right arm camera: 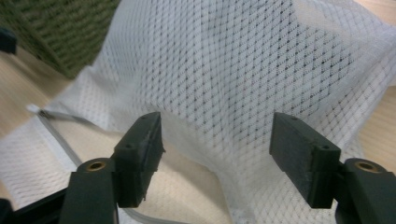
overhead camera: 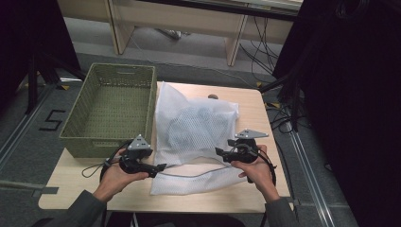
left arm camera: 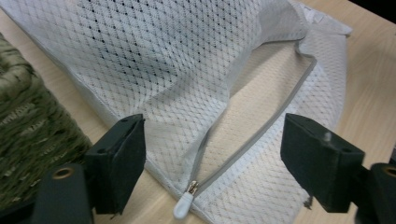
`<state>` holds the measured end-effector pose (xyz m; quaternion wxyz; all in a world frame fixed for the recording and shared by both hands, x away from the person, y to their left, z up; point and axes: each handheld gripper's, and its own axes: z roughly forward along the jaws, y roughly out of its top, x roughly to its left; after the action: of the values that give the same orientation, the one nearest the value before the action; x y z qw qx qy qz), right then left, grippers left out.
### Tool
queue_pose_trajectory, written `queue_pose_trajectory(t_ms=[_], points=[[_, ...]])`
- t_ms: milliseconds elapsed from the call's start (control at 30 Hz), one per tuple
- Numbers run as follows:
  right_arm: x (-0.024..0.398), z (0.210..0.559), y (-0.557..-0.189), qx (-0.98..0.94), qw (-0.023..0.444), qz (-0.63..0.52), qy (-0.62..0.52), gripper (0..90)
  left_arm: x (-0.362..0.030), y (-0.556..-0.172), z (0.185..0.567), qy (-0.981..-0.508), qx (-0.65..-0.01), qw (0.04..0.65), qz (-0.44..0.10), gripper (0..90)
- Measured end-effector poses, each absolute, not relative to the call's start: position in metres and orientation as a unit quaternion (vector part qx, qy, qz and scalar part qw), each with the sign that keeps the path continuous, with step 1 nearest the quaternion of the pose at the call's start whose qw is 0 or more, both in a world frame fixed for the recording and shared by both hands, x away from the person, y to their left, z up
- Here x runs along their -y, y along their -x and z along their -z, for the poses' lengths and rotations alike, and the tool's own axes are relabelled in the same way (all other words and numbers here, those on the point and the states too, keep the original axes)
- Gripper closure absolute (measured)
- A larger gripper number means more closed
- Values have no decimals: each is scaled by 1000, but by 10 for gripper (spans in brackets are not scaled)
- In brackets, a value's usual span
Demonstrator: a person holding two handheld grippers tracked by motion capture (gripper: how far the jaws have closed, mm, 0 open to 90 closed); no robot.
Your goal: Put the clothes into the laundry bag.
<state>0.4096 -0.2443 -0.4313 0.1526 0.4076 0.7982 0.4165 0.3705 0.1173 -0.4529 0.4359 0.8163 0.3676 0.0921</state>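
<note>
A white mesh laundry bag (overhead camera: 198,124) lies on the wooden table (overhead camera: 257,194) with something pale blue-grey inside it. Its grey zipper (left arm camera: 261,135) stands open along the near edge. In the high view my left gripper (overhead camera: 161,167) is at the bag's near left corner. In the left gripper view its jaws are open around the white zipper pull (left arm camera: 183,205) without touching it. My right gripper (overhead camera: 220,151) is at the bag's near right side. It is open too, and the raised mesh (right arm camera: 243,60) lies loose between and behind its jaws.
A green woven basket (overhead camera: 94,146) stands empty at the table's left, close beside the bag and my left hand. A small dark spot (overhead camera: 213,97) marks the table behind the bag. Cables trail over the floor beyond the table and to its right.
</note>
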Motion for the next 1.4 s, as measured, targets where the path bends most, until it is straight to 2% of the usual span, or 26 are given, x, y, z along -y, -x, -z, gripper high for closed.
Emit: queue_pose_trajectory(t_ms=[133, 233, 267, 333, 633, 833, 867, 1000, 1133, 1167, 1400], points=[[245, 429, -406, -787, 126, -435, -419, 322, -118, -370, 453, -811, -364, 452, -77, 164], [247, 426, -404, -787, 127, -440, -413, 306, -119, -369, 452, -814, -360, 449, -79, 150], [245, 426, -403, -784, 111, -446, -418, 302, -119, -368, 452, -815, -359, 449, -80, 150], [246, 425, -401, -786, 122, -444, -412, 291, -118, -367, 452, -809, -363, 456, -79, 150], [243, 426, -393, -787, 112, -457, -398, 245, -120, -364, 451, -813, -353, 457, -75, 150], [242, 425, -387, -791, 121, -452, -393, 211, -122, -364, 451, -815, -350, 456, -75, 150], [239, 426, -385, -787, 106, -459, -398, 210, -122, -364, 452, -815, -348, 457, -75, 150], [240, 428, -384, -795, 124, -457, -378, 205, -123, -364, 452, -813, -351, 458, -78, 150], [239, 428, -378, -791, 106, -457, -392, 201, -124, -362, 453, -817, -346, 455, -76, 151], [240, 429, -378, -795, 118, -455, -382, 201, -123, -361, 454, -816, -348, 456, -78, 151], [239, 434, -371, -803, 119, -447, -375, 200, -123, -356, 454, -820, -340, 454, -78, 151]])
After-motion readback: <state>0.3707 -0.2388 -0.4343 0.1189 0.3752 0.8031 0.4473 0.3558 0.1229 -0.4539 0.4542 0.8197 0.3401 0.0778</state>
